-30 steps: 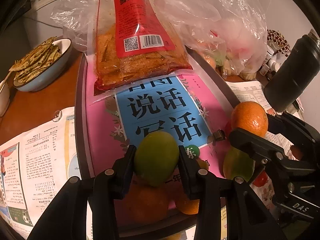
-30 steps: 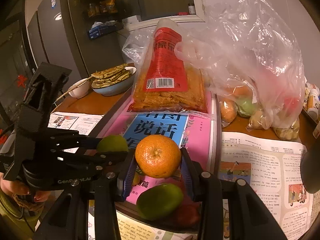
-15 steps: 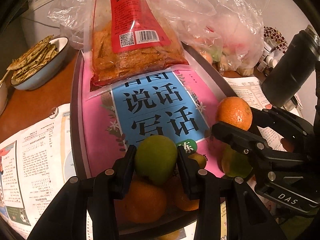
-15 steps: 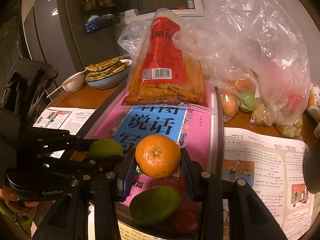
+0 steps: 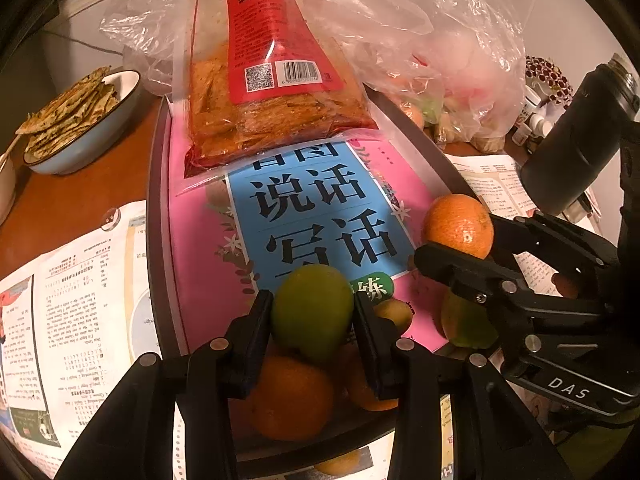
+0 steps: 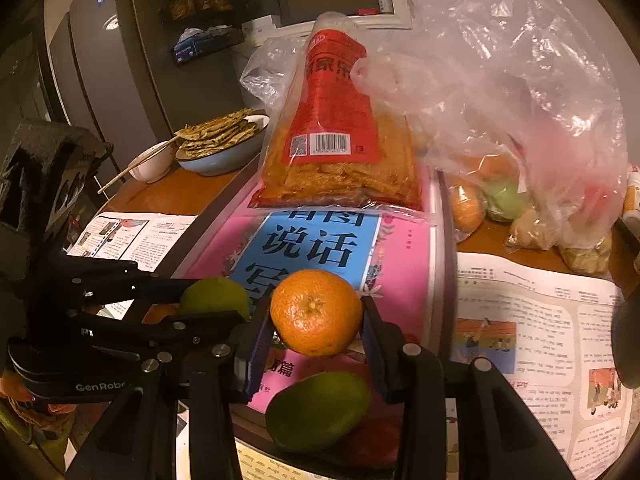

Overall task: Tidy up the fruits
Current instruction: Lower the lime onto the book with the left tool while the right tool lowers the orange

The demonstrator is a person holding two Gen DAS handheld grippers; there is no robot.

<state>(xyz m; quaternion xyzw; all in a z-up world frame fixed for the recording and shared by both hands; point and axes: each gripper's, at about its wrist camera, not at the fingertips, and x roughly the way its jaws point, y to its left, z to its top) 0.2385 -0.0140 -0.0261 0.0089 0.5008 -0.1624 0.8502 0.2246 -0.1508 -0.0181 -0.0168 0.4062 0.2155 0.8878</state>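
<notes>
- Green fruit [image 5: 312, 312] clamped in left gripper [image 5: 313, 322], above oranges at tray [image 5: 158, 216] near end, same as before.
- Orange [image 6: 316, 312] clamped in right gripper [image 6: 316, 326], over pink book [image 6: 400, 264].
- Grips unchanged; views barely shifted.

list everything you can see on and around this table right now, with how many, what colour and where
round green fruit: 1, green, in left tongs
round orange citrus: 1, orange, in right tongs
oval green mango: 1, green, tray's near end
loose orange fruits: at least 2, orange, tray's near end
dark oblong tray: 1, table centre
pink-and-blue paper booklet: 1, in tray
red-labelled snack packet: 1, tray's far end
clear plastic bag: 1, right of tray, holding produce
blue bowl of flatbreads: 1, far left
printed newspaper sheets: both sides of tray
black bottle: 1, right
</notes>
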